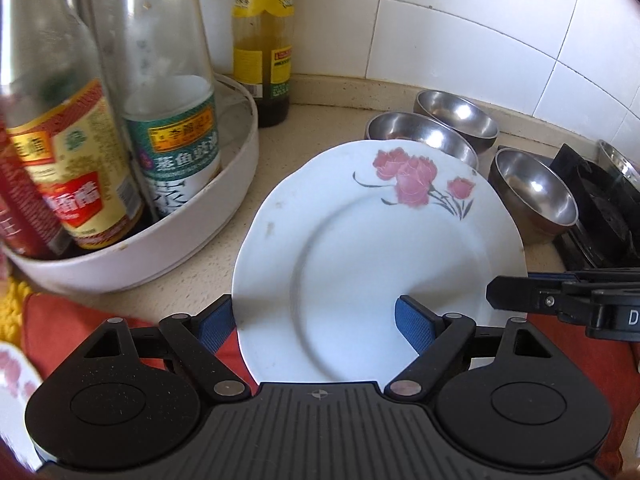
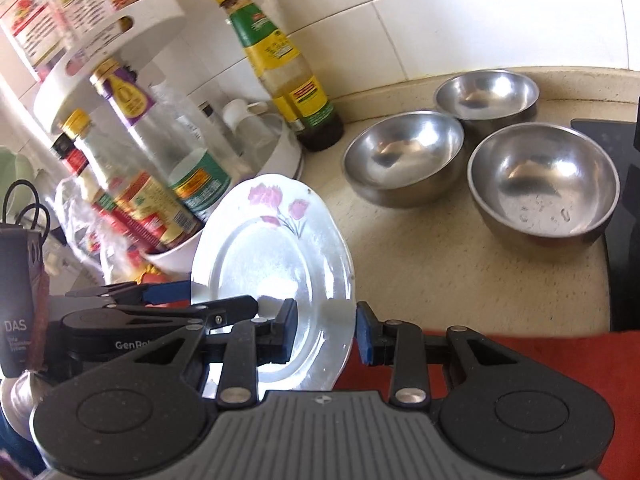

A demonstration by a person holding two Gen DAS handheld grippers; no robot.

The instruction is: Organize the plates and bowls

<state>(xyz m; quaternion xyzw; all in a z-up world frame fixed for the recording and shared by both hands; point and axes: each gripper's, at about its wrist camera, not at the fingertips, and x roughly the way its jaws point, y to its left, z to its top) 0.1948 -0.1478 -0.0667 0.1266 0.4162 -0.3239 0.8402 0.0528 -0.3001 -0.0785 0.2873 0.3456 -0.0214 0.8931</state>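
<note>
The plate [image 1: 360,240], white with pink flowers, is up off the beige counter [image 2: 440,272] and tilted, over the edge of a red cloth [image 2: 480,356], between your two tools. Your right gripper [image 2: 326,332] stands narrow and pinches the plate's right rim, one finger over the face and the blue pad outside the edge. Your left gripper [image 1: 316,324] is wide, and the near left rim runs between its fingers. One pad sits just beside the edge and the other lies over the face. You cannot tell whether they press.

On the plate's left, the white bottle rack [image 1: 180,240] is near, with only a narrow strip of counter between its wall and the rim. Beyond the plate stand three steel bowls [image 2: 404,156], close together. From the left wrist the plate's far edge overlaps the nearest one. A tall yellow-labelled bottle [image 1: 262,40] stands by the tiled wall, behind the rack. The widest bare counter lies in front of the bowls, to the plate's right.

Only the left wrist shows the black stove [image 1: 592,208] with another steel rim [image 1: 620,160] on it, and a blurred pink-patterned white piece [image 1: 12,372] at the lower left. Only the right wrist shows the rack's upper tier [image 2: 120,32] and all three bowls unobstructed.
</note>
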